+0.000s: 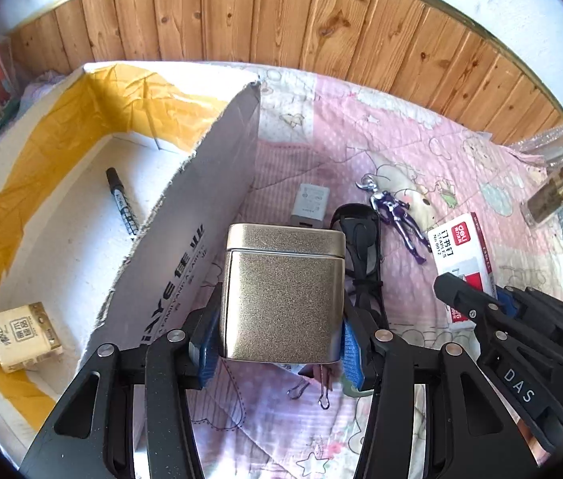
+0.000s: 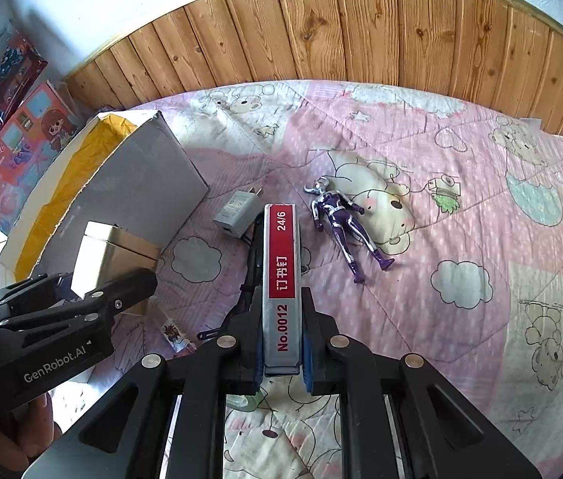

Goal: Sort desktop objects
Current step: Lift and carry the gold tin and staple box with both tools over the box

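The left claw point(image 1: 281, 343) held a gold tin point(image 1: 283, 295) by its two side walls, low on the body and under the lid seam, with the blue pads point(image 1: 351, 349) pressed flat to the metal. The tin hung clear of the bedding, just beside the cardboard box point(image 1: 185, 239). It looked stiff and smooth, so likely slippery. A hold on the body rather than the lid seemed wise, since the lid might pull off.

The right claw point(image 2: 282, 367) stood narrow, clamped on a slim staple box point(image 2: 281, 275) across its thin sides. That card box looked light but could crush under a hard squeeze.

Below lay a soft pink quilt point(image 2: 481, 239), with a purple figure point(image 2: 341, 223), a charger point(image 2: 237, 211) and black glasses point(image 1: 361, 247) on it. Inside the cardboard box were a marker point(image 1: 121, 199) and a small packet point(image 1: 22, 335). A wood-panelled wall point(image 2: 361, 32) stood behind.
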Available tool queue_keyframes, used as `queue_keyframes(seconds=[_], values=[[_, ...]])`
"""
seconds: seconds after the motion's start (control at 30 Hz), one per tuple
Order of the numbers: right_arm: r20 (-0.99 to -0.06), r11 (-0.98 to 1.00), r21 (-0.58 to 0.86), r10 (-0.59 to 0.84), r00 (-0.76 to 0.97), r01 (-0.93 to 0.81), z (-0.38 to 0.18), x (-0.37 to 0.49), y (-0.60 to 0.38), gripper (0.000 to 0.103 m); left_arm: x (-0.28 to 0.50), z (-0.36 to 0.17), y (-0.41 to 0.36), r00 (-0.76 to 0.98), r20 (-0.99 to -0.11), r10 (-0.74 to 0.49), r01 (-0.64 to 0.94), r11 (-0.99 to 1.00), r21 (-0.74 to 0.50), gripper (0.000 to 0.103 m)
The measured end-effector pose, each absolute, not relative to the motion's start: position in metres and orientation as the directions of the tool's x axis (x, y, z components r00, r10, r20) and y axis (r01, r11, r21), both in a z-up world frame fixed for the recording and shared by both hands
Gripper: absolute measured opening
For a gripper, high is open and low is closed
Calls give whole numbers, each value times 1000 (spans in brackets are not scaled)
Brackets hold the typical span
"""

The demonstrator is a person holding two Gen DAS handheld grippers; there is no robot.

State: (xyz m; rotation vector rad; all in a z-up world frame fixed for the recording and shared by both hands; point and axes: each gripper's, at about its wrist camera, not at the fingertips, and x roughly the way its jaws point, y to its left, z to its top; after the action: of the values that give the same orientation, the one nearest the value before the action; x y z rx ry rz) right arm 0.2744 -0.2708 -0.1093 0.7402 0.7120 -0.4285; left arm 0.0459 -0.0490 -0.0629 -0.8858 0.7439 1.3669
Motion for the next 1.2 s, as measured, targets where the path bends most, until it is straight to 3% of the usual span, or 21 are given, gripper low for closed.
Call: queue_keyframes(seconds=[0.23,1.2], values=[[-717,710,397,-156,680,582,-90,266,-251,15,45,-45,-67,75,-840,537,-997,16,-79,51],[-704,766,231,-293,646,600,-55,260,-189,15,31,-48,-113,123,-855,503,-992,32,-125,51]])
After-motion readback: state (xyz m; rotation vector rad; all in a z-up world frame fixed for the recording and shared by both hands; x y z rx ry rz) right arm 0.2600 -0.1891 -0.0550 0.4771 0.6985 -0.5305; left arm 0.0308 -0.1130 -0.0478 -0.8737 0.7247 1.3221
